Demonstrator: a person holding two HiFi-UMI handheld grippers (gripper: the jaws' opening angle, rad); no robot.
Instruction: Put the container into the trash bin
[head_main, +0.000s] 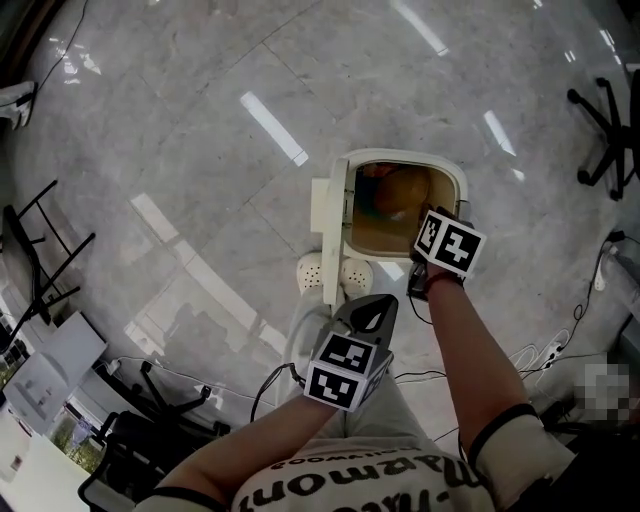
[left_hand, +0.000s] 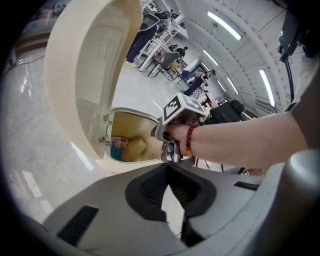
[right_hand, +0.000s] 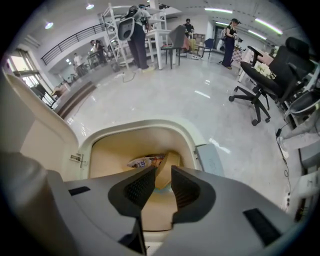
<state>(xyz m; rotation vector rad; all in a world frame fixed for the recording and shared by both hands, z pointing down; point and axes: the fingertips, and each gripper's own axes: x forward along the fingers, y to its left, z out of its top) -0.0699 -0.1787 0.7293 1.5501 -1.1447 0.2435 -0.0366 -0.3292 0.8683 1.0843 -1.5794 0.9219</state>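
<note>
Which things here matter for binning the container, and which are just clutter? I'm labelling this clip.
Job in hand: trash bin; its raised lid; tan container lying inside the bin; right gripper over the opening.
Lying about: colourful wrapper in the bin; office chair; floor cables.

In the right gripper view the right gripper (right_hand: 163, 175) has its parted jaws in front of the lower part of the tan container (right_hand: 170, 159). The print on the wrapper (right_hand: 142, 162) beside it is too small to read. In the head view that gripper's marker cube hides its jaws and covers the 4 o'clock corner of the trash bin (head_main: 350, 215). The bin's lid (left_hand: 85, 60) runs off the left gripper view at 12 o'clock. The office chair (head_main: 608, 135) is cut off at 3 o'clock.
</note>
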